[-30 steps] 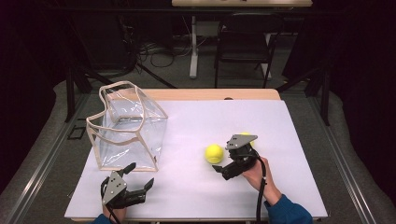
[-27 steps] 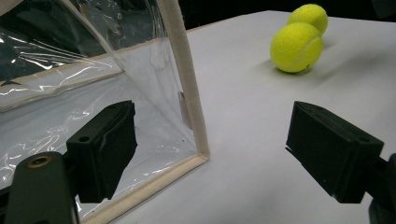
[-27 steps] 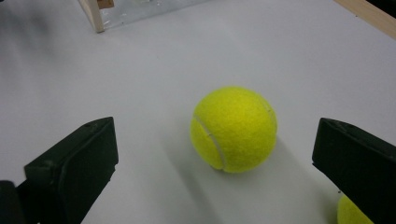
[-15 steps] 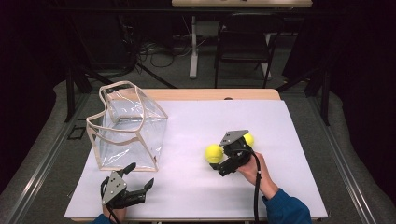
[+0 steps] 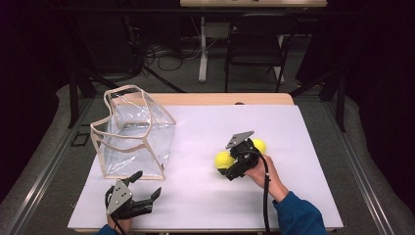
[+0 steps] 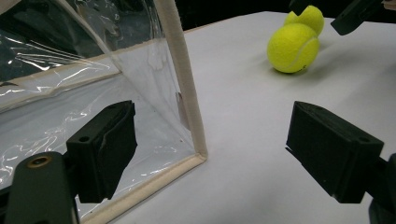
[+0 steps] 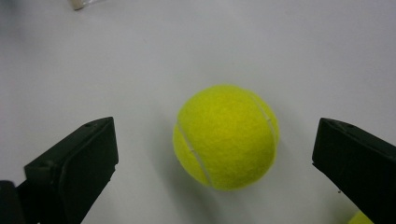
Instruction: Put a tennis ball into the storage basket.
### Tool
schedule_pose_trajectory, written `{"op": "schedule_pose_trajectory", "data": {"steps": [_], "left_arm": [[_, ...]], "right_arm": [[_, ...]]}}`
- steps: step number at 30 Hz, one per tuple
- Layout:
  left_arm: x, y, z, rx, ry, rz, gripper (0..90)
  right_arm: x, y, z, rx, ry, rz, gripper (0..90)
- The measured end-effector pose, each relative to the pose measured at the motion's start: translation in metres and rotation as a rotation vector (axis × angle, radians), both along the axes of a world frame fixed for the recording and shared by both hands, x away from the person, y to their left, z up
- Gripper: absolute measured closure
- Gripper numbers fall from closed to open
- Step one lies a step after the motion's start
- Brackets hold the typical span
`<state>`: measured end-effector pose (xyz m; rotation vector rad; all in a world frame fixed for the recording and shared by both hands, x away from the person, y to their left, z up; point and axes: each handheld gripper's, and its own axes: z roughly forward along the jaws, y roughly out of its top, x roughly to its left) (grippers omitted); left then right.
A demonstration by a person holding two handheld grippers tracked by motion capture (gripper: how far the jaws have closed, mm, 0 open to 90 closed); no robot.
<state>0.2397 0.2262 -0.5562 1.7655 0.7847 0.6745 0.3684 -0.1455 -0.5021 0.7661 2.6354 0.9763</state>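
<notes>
Two yellow tennis balls lie right of centre on the white table top [image 5: 195,196]. My right gripper [image 5: 230,162] is open, and the nearer ball [image 5: 222,159] [image 7: 226,135] sits between its jaws, untouched by either. The second ball [image 5: 259,145] rests just behind that gripper, and a sliver of it [image 7: 362,218] shows at the bottom right. My left gripper [image 5: 146,185] [image 6: 217,154] is open and empty near the front left edge. It faces the near corner of a clear plastic bag [image 5: 132,132] [image 6: 184,84] with beige trim, and both balls [image 6: 293,48] lie beyond.
The bag stands upright with its mouth open upward at the table's left. A wooden strip [image 5: 220,99] runs along the far edge. Beyond it stand a dark chair [image 5: 254,44] and floor cables. White surface lies between the bag and the balls.
My right gripper has moved left toward the nearer ball and now straddles it, uncovering the second ball behind it. The left gripper and the bag have not moved.
</notes>
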Motion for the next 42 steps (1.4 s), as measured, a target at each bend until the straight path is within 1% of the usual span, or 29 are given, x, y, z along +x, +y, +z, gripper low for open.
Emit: {"op": "schedule_pose_trajectory", "data": {"steps": [2, 9, 13, 15, 16, 18, 20, 22, 23, 24, 25, 26, 27, 29, 32, 34, 35, 36, 38, 40, 42], "left_arm": [[0.0, 0.0, 0.0, -0.002, 0.003, 0.001, 16.1], [0.0, 0.001, 0.0, -0.01, -0.002, 0.001, 16.1], [-0.001, 0.0, 0.0, -0.008, -0.004, -0.004, 16.0], [-0.001, 0.0, 0.0, -0.009, -0.003, -0.003, 16.1], [0.0, 0.0, 0.0, -0.009, -0.002, -0.001, 16.1], [0.0, 0.001, 0.0, -0.009, -0.002, 0.002, 16.1], [0.001, 0.001, -0.001, -0.006, 0.0, 0.001, 16.1], [0.0, 0.001, 0.0, -0.005, -0.001, 0.0, 16.1], [0.0, 0.0, 0.0, -0.004, -0.002, 0.001, 16.1], [0.0, 0.0, -0.001, -0.006, 0.001, 0.002, 16.1], [0.0, 0.0, -0.001, -0.004, 0.001, 0.003, 16.1], [0.0, 0.0, -0.001, -0.004, 0.002, 0.001, 16.1], [0.0, 0.0, 0.0, -0.006, 0.001, 0.001, 16.1], [0.0, 0.0, 0.0, -0.007, 0.001, 0.002, 16.1], [0.001, 0.001, -0.001, -0.007, 0.004, 0.004, 16.1], [-0.001, 0.001, 0.0, -0.009, -0.007, 0.002, 16.1], [-0.001, 0.0, 0.0, -0.013, -0.008, 0.003, 16.0], [-0.001, 0.0, 0.0, -0.007, -0.006, 0.003, 16.0], [0.0, 0.0, -0.001, -0.007, 0.001, 0.001, 16.0], [0.0, 0.0, 0.0, -0.005, -0.005, 0.0, 16.1], [-0.001, 0.001, 0.0, -0.014, -0.013, 0.006, 16.0]], "right_arm": [[0.003, 0.0, -0.002, -0.002, 0.022, 0.003, 0.0], [0.008, 0.006, -0.008, -0.038, 0.057, 0.005, 0.0], [0.013, 0.008, -0.013, -0.043, 0.075, 0.001, 0.0], [0.015, 0.009, -0.016, -0.056, 0.091, 0.002, 0.0], [0.016, 0.01, -0.017, -0.061, 0.091, 0.003, 0.0], [0.018, 0.012, -0.019, -0.084, 0.107, 0.0, 0.0], [0.02, 0.013, -0.02, -0.088, 0.116, -0.001, 0.9], [0.022, 0.014, -0.021, -0.097, 0.112, 0.002, 2.5], [0.023, 0.015, -0.022, -0.099, 0.124, -0.006, 4.2], [0.024, 0.015, -0.022, -0.102, 0.126, 0.002, 4.2], [0.024, 0.016, -0.023, -0.097, 0.133, -0.002, 3.9], [0.025, 0.016, -0.024, -0.103, 0.135, -0.011, 3.9], [0.026, 0.017, -0.025, -0.108, 0.132, -0.009, 4.2], [0.027, 0.017, -0.026, -0.113, 0.135, -0.014, 7.0], [0.028, 0.019, -0.027, -0.133, 0.133, -0.028, 15.5], [0.029, 0.02, -0.028, -0.159, 0.132, -0.03, 19.5], [0.029, 0.021, -0.028, -0.156, 0.134, -0.029, 21.2], [0.028, 0.021, -0.028, -0.151, 0.142, -0.029, 23.8], [0.027, 0.023, -0.028, -0.153, 0.134, -0.027, 24.7], [0.026, 0.025, -0.027, -0.165, 0.122, -0.023, 25.0], [0.025, 0.026, -0.027, -0.169, 0.124, -0.026, 25.1]]}}
